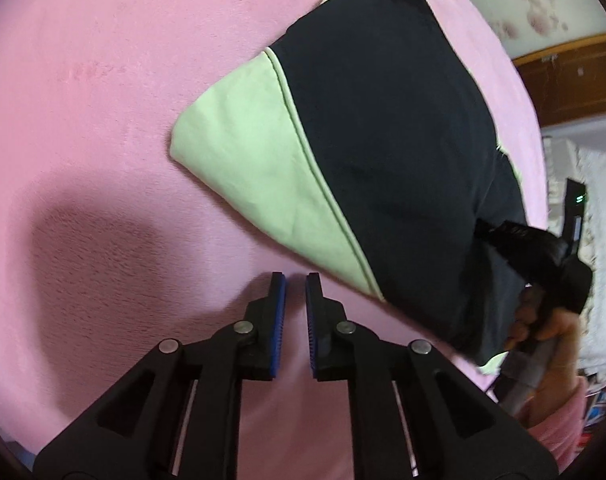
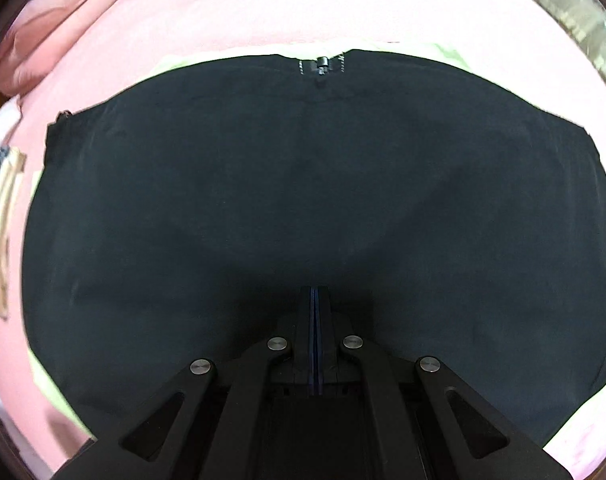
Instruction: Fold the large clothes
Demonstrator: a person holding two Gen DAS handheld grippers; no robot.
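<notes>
On a pink blanket (image 1: 103, 80), the left gripper (image 1: 296, 280), slightly parted and empty, hovers beside the folded black-and-green jacket (image 1: 363, 140) while the closed right gripper (image 2: 315, 292) rests over it; the next fold seemingly needs a fresh edge grasp.

In the left wrist view the folded garment (image 1: 383, 152) lies on the blanket (image 1: 103, 120), from one to four o'clock of the left gripper (image 1: 296, 280). The right gripper (image 1: 503, 236) sits on its four o'clock edge. In the right wrist view, a pillow (image 2: 55, 28) lies at ten o'clock.
</notes>
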